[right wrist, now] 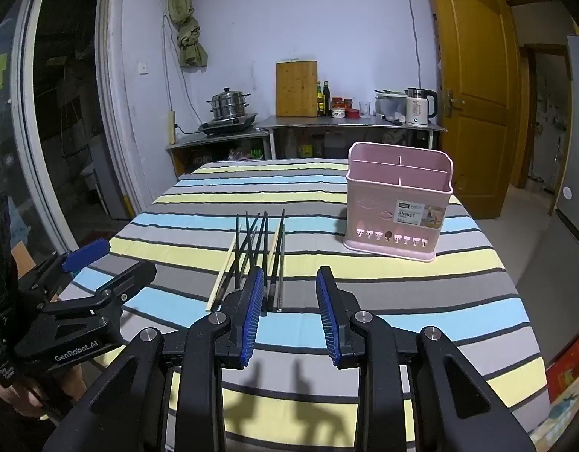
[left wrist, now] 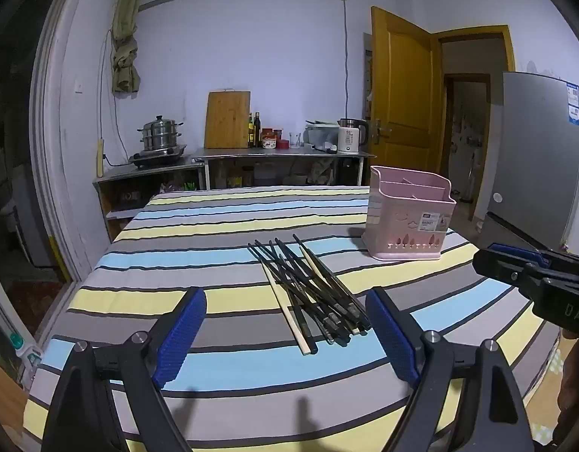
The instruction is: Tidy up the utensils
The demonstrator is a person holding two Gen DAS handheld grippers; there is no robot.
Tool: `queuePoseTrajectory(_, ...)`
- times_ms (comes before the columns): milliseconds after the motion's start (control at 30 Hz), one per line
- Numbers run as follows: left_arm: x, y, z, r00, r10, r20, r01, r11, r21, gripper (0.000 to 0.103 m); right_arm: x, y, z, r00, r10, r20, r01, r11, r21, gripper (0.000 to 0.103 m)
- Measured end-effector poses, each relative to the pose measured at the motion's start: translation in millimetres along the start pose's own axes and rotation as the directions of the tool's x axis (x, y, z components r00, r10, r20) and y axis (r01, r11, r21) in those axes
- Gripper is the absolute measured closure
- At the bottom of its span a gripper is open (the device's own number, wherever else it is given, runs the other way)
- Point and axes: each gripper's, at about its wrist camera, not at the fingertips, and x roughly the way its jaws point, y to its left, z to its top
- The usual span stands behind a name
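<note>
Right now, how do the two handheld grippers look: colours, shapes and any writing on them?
Both are black, angular plastic clamps with blue ribbed pads on the fingers and silver round pins at the joints. The left gripper carries white "GenRobot.AI" lettering on its side, seen from the right wrist view. The right gripper shows pale letters "DAS" on its body in the left wrist view.

Right hand-held gripper (right wrist: 287,310): its left finger hides the chopsticks' (right wrist: 257,252) near ends. Pink basket (right wrist: 398,207): label print too small to read beyond "BASKET", compartment bottoms hidden by its walls.
</note>
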Motion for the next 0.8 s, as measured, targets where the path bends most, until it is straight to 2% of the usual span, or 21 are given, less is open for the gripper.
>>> queuePoseTrajectory(800, 5.6, 0.2, -1.8, 1.000, -0.016, -0.021, 0.015, 1.000, -0.020, 0.016, -0.7, 0.9, 0.5, 1.000, -0.001, -0.013, 0.001, 1.000, -0.001, 0.073)
